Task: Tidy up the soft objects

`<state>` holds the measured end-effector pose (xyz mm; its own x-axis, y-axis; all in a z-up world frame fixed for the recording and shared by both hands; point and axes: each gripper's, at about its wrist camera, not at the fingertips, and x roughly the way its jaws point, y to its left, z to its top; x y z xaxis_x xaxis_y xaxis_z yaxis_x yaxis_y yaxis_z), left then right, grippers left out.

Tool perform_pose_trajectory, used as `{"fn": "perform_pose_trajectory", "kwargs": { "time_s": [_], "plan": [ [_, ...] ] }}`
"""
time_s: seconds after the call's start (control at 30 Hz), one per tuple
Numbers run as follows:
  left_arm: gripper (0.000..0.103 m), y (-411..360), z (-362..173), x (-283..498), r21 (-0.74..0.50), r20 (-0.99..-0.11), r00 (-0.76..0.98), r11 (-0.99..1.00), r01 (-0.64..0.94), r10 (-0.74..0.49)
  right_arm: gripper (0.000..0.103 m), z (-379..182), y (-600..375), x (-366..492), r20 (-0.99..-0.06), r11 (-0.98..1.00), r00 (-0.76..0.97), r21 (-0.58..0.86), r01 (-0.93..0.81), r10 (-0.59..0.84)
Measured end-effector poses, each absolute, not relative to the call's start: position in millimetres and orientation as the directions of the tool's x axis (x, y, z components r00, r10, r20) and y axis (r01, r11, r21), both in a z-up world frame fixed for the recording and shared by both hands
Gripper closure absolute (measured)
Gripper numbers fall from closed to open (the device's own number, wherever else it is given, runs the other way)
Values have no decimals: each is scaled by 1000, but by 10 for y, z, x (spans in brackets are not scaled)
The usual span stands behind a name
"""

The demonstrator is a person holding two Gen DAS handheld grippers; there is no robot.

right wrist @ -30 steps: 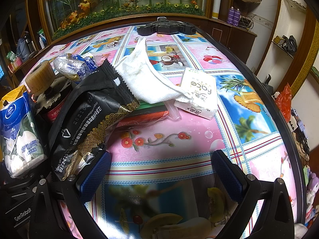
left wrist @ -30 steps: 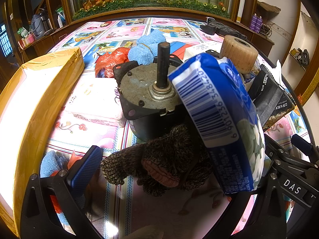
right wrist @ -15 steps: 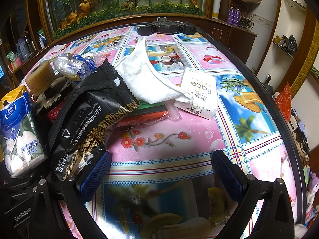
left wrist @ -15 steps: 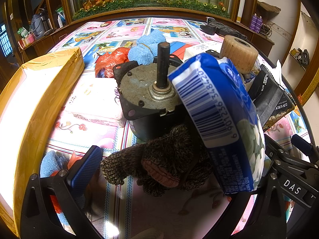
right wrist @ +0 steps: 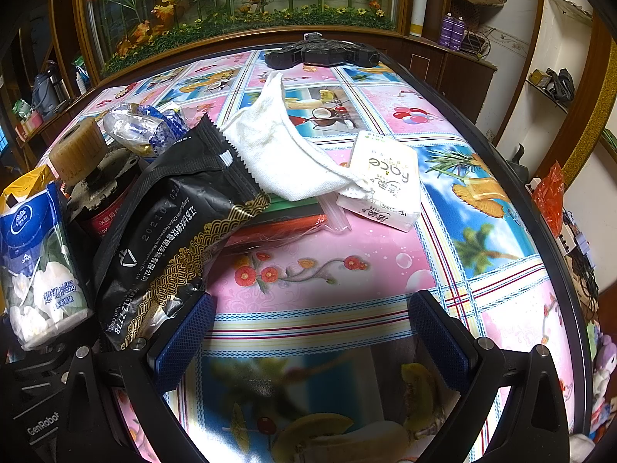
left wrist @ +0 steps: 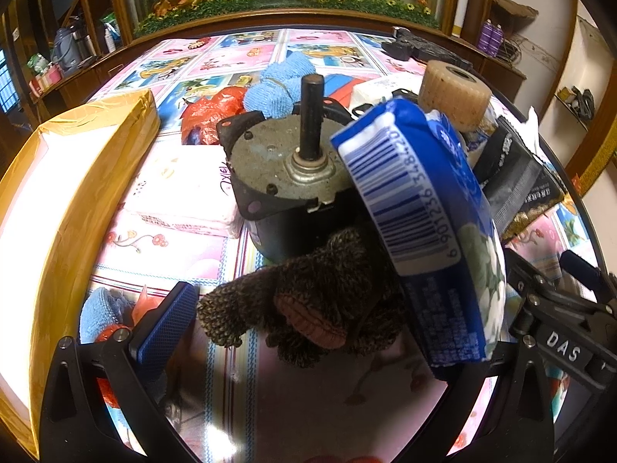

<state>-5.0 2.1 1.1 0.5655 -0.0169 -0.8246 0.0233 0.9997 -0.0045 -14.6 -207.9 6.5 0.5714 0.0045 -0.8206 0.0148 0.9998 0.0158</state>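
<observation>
In the left wrist view a brown knitted glove lies on the tablecloth between the fingers of my left gripper, which is open. Its left pad shows; the right one is hidden behind a blue tissue pack leaning over the glove. Farther back lie a blue cloth and a pink tissue pack. My right gripper is open over bare tablecloth. Ahead of it lie a white cloth, a white tissue pack and a black pouch.
A grey motor with an upright shaft stands behind the glove. A yellow box fills the left side, and a red bag lies behind it. A beige roller and a clear bag sit at the right view's left.
</observation>
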Motion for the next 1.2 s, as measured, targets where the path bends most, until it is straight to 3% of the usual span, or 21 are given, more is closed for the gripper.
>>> {"fn": "perform_pose_trajectory", "kwargs": {
  "time_s": [0.6,1.0,1.07,1.2],
  "plan": [
    [0,52,23,-188,-3,-859,507,991,134,-71,1,102,-2042,-186,-830,999,558,38,11,26],
    [0,48,29,-318,3,-870,484,981,192,-92,2,179,-2038,-325,-856,996,514,8,-90,54],
    [1,82,63,-409,-39,-864,484,978,207,-137,11,235,-2025,-416,-836,996,547,-3,-91,48],
    [5,249,351,-629,-124,-794,561,966,227,-234,11,453,-2024,-727,-755,993,655,-61,-98,18]
  ]
}}
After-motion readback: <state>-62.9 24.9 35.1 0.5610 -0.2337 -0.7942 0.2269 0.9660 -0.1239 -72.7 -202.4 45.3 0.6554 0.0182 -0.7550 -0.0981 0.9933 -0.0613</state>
